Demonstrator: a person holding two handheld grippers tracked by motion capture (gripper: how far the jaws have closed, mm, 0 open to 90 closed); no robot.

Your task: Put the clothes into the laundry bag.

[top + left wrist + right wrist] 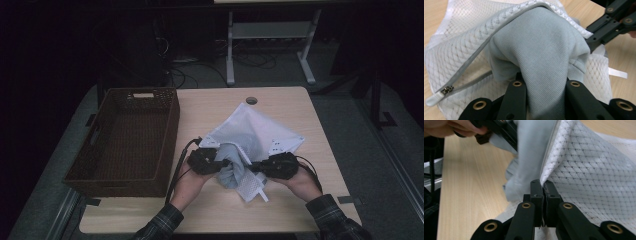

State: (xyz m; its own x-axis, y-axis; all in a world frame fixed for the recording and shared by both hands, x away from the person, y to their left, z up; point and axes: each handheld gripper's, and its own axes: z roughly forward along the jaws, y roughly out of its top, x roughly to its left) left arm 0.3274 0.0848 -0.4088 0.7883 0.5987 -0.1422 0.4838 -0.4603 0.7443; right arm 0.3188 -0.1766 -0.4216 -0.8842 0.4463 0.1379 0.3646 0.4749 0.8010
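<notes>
A person sits at a light wooden table (pixel 300 210), forearms in plaid sleeves coming in from the near edge, a black two-jaw gripper in each hand. In the middle of the table lies a white mesh laundry bag (pixel 255 127), spread flat toward the far side and bunched up near the hands. A pale grey garment (pixel 231 170) of ribbed knit fabric sticks out of the bag's open zippered mouth, between the two grippers.

The left gripper (pixel 220 164) meets the garment from the left. In the left gripper view its jaws stand a moderate width apart with a thick fold of the grey garment (pixel 544 57) clamped between them. The bag's grey zipper edge (pixel 499 25) arches over the top of the garment, and the zipper pull (pixel 447 89) lies at the lower left on the mesh.

The right gripper (pixel 256 166) comes in from the right. In the right gripper view its jaws are pressed nearly together, pinching the edge of the mesh bag (pixel 594 170) right beside the zipper, with the grey garment (pixel 529 155) just to the left of the pinch. The other hand (pixel 454 127) and its gripper show at the upper left of that view.

A dark brown woven basket (pixel 170 130) stands on the left part of the table, near the bag but apart from it.
</notes>
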